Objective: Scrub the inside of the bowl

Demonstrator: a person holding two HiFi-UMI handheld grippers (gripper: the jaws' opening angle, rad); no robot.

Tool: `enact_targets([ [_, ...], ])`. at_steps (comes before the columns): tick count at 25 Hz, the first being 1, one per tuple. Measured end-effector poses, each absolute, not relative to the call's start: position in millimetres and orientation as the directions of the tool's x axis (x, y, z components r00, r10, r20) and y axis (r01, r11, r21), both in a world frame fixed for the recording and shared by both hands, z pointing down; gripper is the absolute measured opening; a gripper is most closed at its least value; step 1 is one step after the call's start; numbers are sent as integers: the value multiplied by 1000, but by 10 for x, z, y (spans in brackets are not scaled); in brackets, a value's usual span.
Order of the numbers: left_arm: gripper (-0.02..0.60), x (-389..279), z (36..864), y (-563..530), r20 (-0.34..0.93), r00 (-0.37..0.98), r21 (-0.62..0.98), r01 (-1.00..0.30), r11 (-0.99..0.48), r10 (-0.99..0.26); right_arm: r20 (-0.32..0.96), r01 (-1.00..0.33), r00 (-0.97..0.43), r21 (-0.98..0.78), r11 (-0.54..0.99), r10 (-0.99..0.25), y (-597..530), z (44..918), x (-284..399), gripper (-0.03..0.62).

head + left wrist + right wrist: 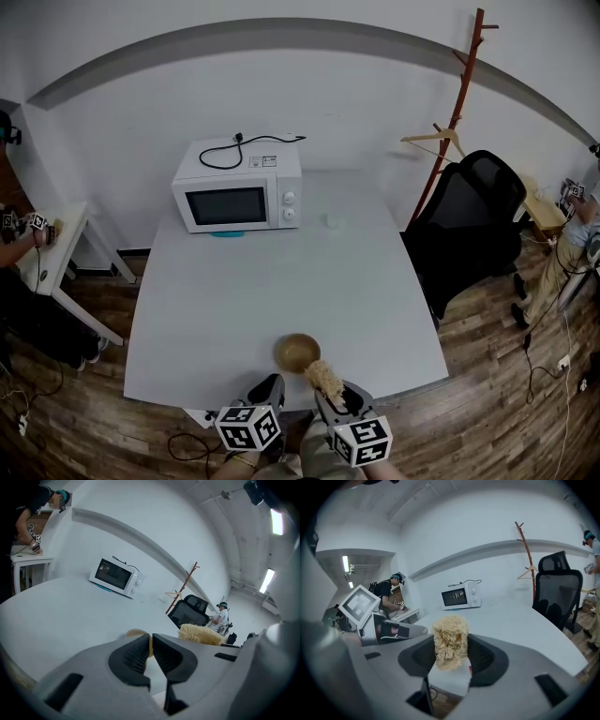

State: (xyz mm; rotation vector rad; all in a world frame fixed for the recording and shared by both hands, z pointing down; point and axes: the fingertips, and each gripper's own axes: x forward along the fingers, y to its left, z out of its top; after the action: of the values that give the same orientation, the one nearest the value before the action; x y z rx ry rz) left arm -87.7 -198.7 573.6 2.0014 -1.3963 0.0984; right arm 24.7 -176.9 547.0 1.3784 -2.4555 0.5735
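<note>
A tan wooden bowl (pixel 297 352) stands near the front edge of the white table (pixel 216 309). My left gripper (pixel 270 384) reaches it from the near left. In the left gripper view the jaws (pixel 150 641) stand nearly together with a thin strip of the bowl's rim (pixel 136 633) pinched between the pads. My right gripper (pixel 330 392) is shut on a straw-coloured fibrous scrubber (pixel 324 377), which pokes up just right of the bowl, outside it. In the right gripper view the scrubber (pixel 450 639) fills the gap between the jaws (pixel 451 652), and the left gripper (pixel 393 631) shows at left.
A white microwave (pixel 239 195) with a black cord on top stands at the table's far left, a small white object (pixel 333 221) beside it. A black office chair (pixel 469 220) and a wooden coat stand (pixel 457 103) are at right. People sit at both sides of the room.
</note>
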Motion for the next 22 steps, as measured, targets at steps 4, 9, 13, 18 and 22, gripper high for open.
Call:
enact_targets([
  [4, 24, -897, 5653, -1788, 418, 434, 466, -857, -222, -798, 392, -861, -509, -224, 457, -767, -1635, 5383, 218, 184],
  [9, 19, -901, 5531, -1584, 396, 451, 462, -851, -251, -800, 362, -851, -525, -242, 466, -770, -1456, 5274, 153, 184],
  [13, 18, -932, 5425, -1437, 379, 455, 439, -855, -276, -806, 341, -846, -533, -229, 481, -775, -1318, 5201, 104, 184],
  [18, 18, -966, 5355, -1243, 373, 460, 412, -860, -301, -806, 318, -852, -523, -200, 483, -791, -1170, 5119, 78, 183],
  [22, 18, -970, 5355, -1118, 373, 467, 395, -862, -318, -802, 312, -854, -520, -197, 481, -795, -1067, 5105, 54, 183],
])
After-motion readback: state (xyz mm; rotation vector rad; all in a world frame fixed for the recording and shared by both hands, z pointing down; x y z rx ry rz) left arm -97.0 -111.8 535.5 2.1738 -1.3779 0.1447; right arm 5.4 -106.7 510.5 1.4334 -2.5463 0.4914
